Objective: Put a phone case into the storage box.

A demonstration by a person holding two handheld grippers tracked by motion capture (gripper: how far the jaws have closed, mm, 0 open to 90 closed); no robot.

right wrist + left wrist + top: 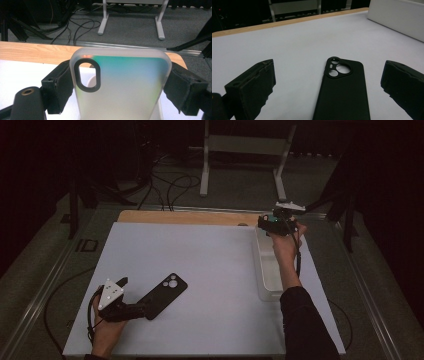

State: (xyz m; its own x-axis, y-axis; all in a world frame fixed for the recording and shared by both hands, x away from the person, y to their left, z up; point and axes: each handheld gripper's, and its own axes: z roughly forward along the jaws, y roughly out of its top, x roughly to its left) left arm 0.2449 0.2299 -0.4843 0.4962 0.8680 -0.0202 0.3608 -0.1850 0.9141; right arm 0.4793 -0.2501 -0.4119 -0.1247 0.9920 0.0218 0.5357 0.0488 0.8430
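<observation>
A black phone case [162,295] lies flat on the white table top [200,270], its camera cut-outs toward the far right. My left gripper [131,296] is open around the case's near end; in the left gripper view the black phone case [343,92] lies between the two spread jaws of my left gripper [332,92]. My right gripper [272,222] hangs above the far end of a white bin [265,270]. It is shut on a frosted iridescent phone case [120,85] with an oval camera hole, held by its two long edges in my right gripper [117,87].
The white bin [397,17] stands along the table's right side. A bare wooden strip [185,216] runs along the far edge. Beyond it, the floor holds cables [170,185] and a white metal stand [245,155].
</observation>
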